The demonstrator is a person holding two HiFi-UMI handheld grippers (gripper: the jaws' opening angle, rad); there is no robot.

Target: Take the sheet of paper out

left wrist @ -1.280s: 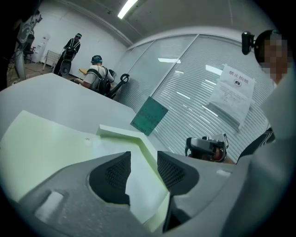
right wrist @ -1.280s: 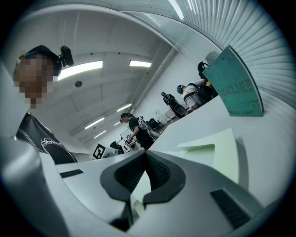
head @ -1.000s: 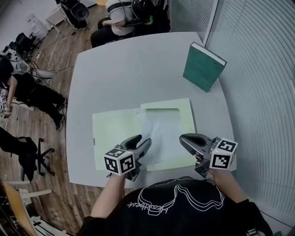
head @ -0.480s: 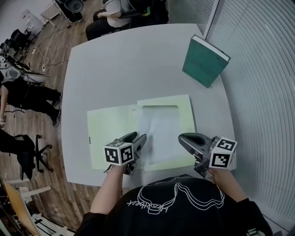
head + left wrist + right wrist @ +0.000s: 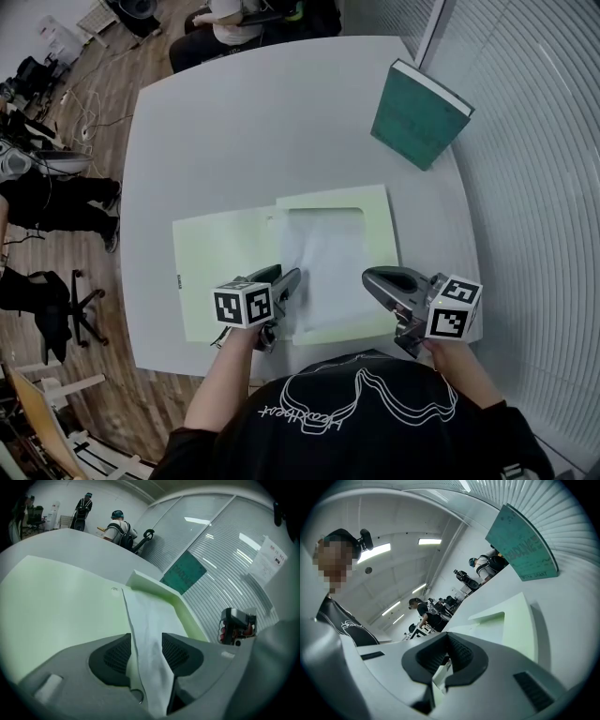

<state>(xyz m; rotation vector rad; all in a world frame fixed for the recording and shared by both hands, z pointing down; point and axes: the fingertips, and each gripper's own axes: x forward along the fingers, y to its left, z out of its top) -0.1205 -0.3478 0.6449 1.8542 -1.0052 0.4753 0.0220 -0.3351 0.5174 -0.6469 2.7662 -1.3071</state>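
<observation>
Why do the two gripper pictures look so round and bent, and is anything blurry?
Left gripper view: the wide-angle lens bows the table edge and darkens the corners; the sheet of paper is sharp. Right gripper view: same bending; ceiling lights glare white.

One folder (image 5: 225, 253), one sheet (image 5: 323, 258), one book (image 5: 419, 114) — two grippers (image 5: 281, 279) (image 5: 375, 278).

The near end of the white sheet of paper (image 5: 323, 248) vanishes between the jaws of the left gripper (image 5: 286, 277), whose body also covers part of the pale green paper folder (image 5: 220, 253) by the near edge of the grey table (image 5: 244, 131). Between the closed jaws of the right gripper (image 5: 370, 277) we see only a pale sliver of that folder. The print on the dark green book (image 5: 419, 114) at the far right corner is too small for us to read.
</observation>
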